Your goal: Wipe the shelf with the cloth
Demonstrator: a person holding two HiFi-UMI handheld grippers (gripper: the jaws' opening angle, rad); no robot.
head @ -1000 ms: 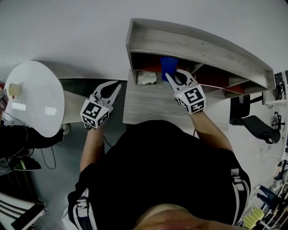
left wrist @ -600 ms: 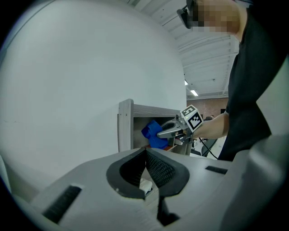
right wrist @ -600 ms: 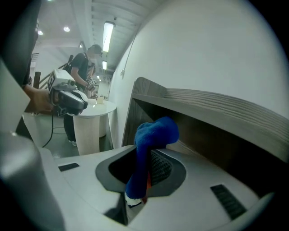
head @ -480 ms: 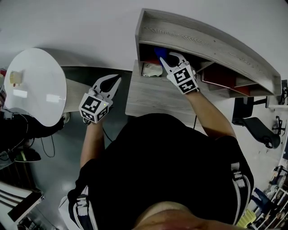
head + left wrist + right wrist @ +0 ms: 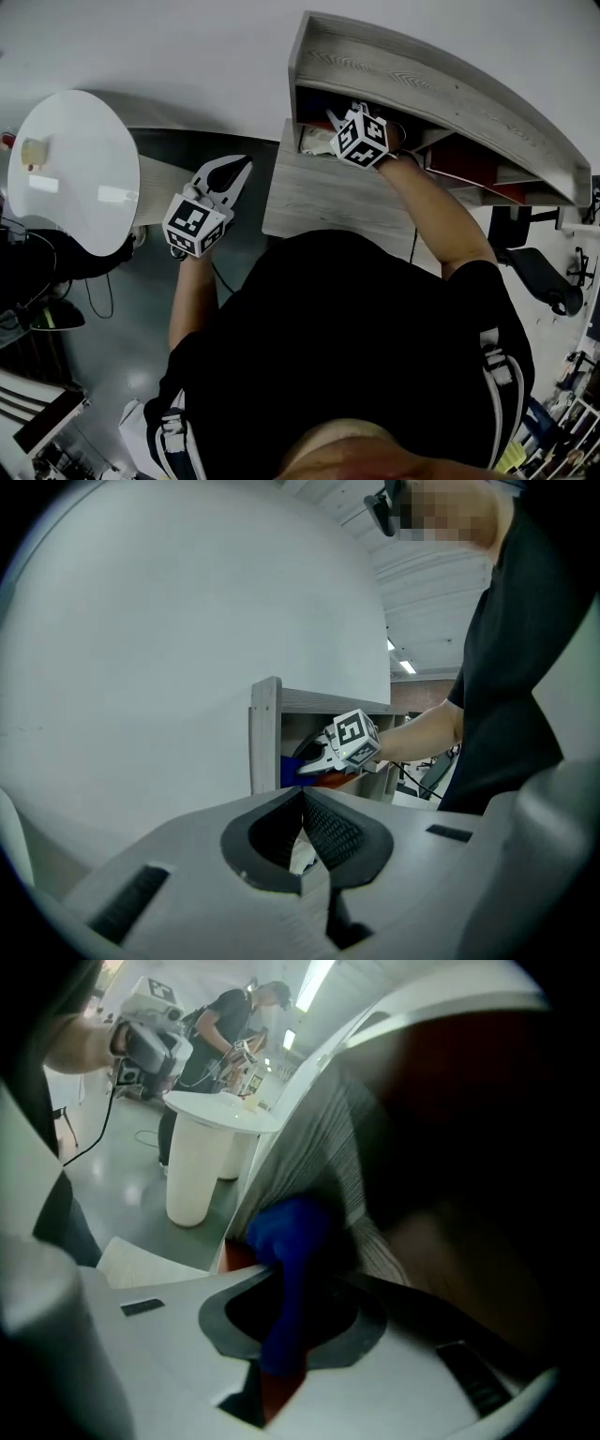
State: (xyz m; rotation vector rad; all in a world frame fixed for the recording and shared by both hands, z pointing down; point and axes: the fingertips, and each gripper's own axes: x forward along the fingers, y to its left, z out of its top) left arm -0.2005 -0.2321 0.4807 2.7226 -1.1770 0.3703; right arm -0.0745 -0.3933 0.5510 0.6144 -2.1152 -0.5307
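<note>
Right gripper [image 5: 281, 1372] is clamped on the blue cloth [image 5: 292, 1241] inside the shelf [image 5: 422, 80]; the cloth is judged soft and limp, best pinched at a bunched fold.

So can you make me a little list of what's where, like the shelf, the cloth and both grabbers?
shelf: grey wood, open front
cloth: blue, inside the shelf's left end
right gripper: jaws shut on cloth, reaching into the shelf
left gripper: jaws together, empty, outside the shelf
</note>
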